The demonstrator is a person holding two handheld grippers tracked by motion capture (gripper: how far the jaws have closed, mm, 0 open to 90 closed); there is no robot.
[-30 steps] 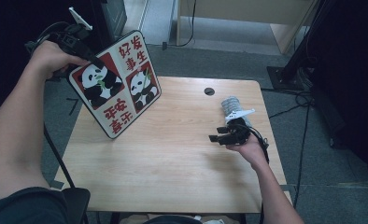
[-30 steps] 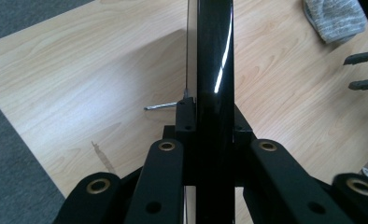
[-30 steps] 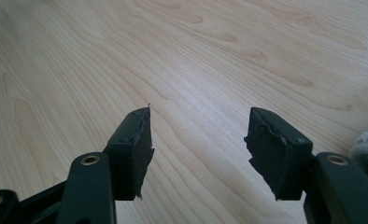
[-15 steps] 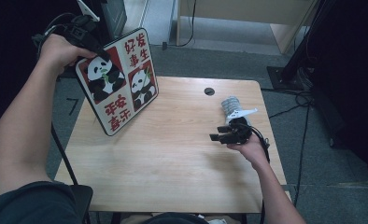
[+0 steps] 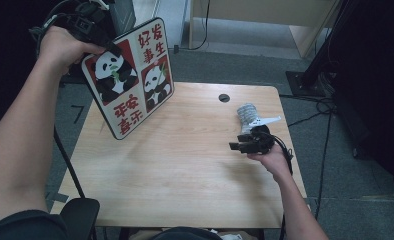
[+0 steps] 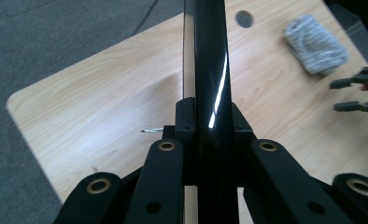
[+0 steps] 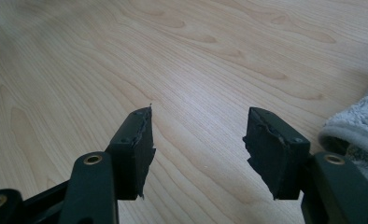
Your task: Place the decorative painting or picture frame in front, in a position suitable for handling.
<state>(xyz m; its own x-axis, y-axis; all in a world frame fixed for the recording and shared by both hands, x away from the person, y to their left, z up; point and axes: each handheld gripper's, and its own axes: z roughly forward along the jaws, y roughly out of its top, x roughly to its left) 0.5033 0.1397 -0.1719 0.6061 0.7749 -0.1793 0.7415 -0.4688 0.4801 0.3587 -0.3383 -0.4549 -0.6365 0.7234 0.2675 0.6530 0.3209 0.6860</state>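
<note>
The left gripper (image 5: 97, 37) clamps the panda board's (image 5: 130, 77) top edge; stiff, glossy, likely slippery, it needs a firm edge pinch, while the right gripper (image 5: 240, 146) hangs open, empty.

Grippers (image 5: 245, 145): black jaws, brass-ringed pivot holes, black cables, one white plate; pads (image 7: 140, 140) look frayed. Forearms bare.

The right gripper (image 7: 198, 128) points low across a light, wood-grain table top (image 7: 182, 51), its two black jaws rising from the bottom edge and standing apart with only bare wood between them. Their inner pads (image 7: 145, 144) are ragged and chipped along the edges. At the right edge, just beside the right-hand jaw, lies part of a grey, fluffy folded cloth (image 7: 359, 126).
</note>
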